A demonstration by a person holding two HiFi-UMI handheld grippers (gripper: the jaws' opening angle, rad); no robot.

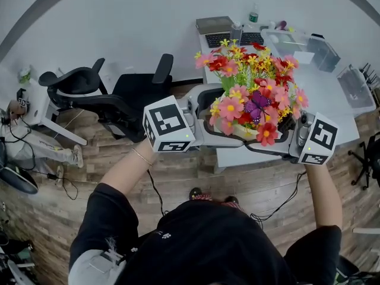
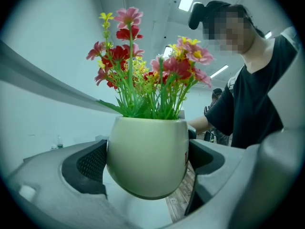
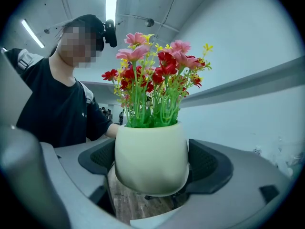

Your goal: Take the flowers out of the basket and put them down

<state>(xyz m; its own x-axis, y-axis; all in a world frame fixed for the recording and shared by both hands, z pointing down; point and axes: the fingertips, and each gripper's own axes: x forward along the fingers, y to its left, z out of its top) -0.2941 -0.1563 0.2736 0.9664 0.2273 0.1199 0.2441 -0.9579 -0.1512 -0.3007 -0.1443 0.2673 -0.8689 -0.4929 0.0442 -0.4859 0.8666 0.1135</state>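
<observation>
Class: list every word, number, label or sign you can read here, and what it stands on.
No text reads clearly.
Red mark on the flower pot: cut off, unreadable.
Bottle label: too small.
Left marker cube and right marker cube: square patterns, no letters.

I see the flowers (image 1: 255, 88) in pink, red and yellow, with one purple bloom among them, all on green stems. Their pot (image 2: 147, 151) is plain cream-white. The left tool (image 2: 147, 168) and right tool (image 3: 151, 163) are grey with black dimpled pads (image 2: 90, 163). Each marker cube (image 1: 168, 125) is white with black square patterns. The bench (image 1: 329, 94) is white, the floor (image 1: 178, 177) is brown wood planks, and the chairs (image 1: 113, 94) are black.
</observation>
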